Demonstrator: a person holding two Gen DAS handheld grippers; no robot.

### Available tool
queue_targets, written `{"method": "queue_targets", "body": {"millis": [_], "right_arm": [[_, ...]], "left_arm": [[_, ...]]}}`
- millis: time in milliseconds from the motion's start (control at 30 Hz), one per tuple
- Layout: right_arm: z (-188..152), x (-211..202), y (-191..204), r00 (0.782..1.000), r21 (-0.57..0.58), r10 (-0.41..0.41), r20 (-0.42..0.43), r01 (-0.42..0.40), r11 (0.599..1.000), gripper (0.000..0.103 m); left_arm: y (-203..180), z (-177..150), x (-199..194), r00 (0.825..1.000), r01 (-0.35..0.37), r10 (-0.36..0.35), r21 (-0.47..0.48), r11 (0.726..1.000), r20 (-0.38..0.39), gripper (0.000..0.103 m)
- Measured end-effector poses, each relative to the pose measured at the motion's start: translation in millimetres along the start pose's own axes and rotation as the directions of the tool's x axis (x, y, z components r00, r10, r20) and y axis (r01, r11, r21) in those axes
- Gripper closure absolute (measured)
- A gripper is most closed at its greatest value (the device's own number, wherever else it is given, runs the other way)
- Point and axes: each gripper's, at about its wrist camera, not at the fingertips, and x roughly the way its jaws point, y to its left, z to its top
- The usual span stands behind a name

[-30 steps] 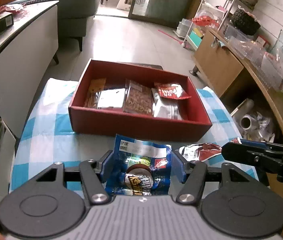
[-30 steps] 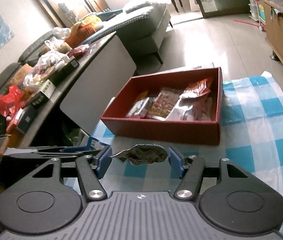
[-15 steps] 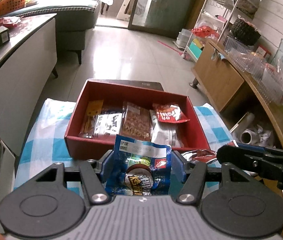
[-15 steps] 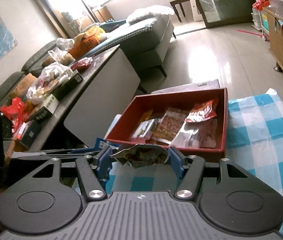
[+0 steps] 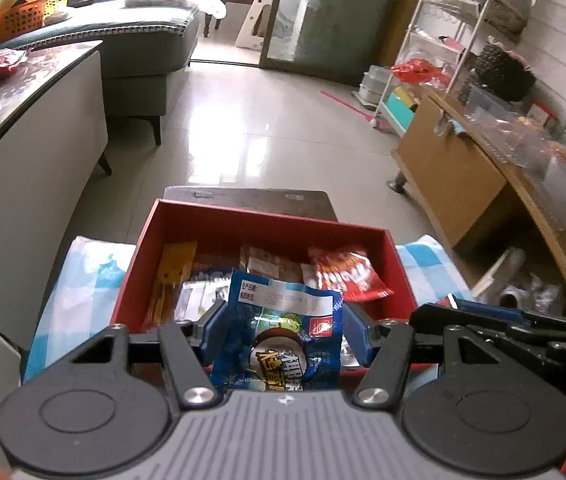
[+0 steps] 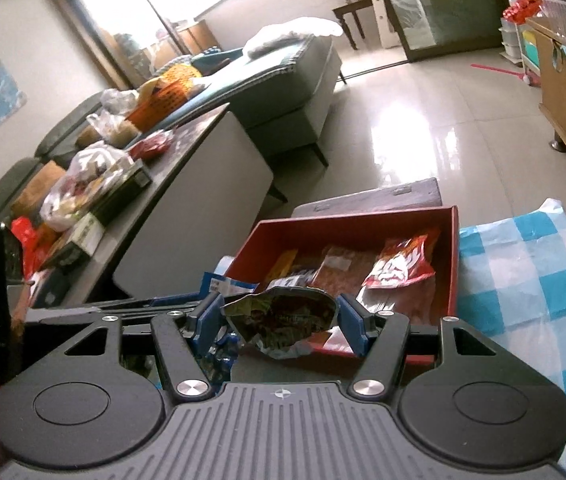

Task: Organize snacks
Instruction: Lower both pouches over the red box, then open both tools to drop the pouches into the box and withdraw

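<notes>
A red box (image 5: 267, 220) holds several snack packets, among them a red packet (image 5: 347, 272); the box also shows in the right wrist view (image 6: 453, 264). My left gripper (image 5: 283, 328) is shut on a blue snack packet (image 5: 279, 340) and holds it above the box's near edge. My right gripper (image 6: 281, 320) is shut on a dark crumpled snack packet (image 6: 283, 316), also raised at the box's near edge, beside the left gripper (image 6: 123, 308). The right gripper shows at the right in the left wrist view (image 5: 503, 328).
The box stands on a blue-and-white checked cloth (image 6: 531, 280). A grey counter (image 6: 187, 184) with bags and boxes is on the left, a wooden cabinet (image 5: 463, 184) on the right, a sofa (image 5: 143, 52) behind, and tiled floor (image 5: 263, 128) beyond the box.
Both grippers have risen and moved forward toward the red box, each still holding its packet; the box now sits lower and closer in both views.
</notes>
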Motion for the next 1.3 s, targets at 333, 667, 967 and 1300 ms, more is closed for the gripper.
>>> {"method": "queue_targets", "body": {"millis": [333, 667, 967, 1300], "right_arm": [[3, 53, -36, 0.992, 0.037, -0.113, -0.062, 0.116, 0.993, 0.025], [-9, 44, -21, 0.977, -0.059, -0.206, -0.062, 0.203, 0.977, 0.021], [-35, 14, 8, 0.972, -0.095, -0.232, -0.044, 0.227, 0.969, 0.019], [-71, -18, 38, 0.977, -0.115, -0.211, -0.018, 0.208, 0.971, 0.016]], "left_arm": [[1, 1, 54, 0.988, -0.147, 0.149, 0.059, 0.987, -0.043, 0.043], [-5, -10, 30, 0.979, -0.198, 0.201, 0.109, 0.974, -0.025, 0.034], [-5, -47, -15, 0.981, -0.185, 0.191, 0.114, 0.976, -0.035, 0.031], [1, -86, -61, 0.983, -0.183, 0.185, 0.086, 0.979, -0.012, 0.023]]}}
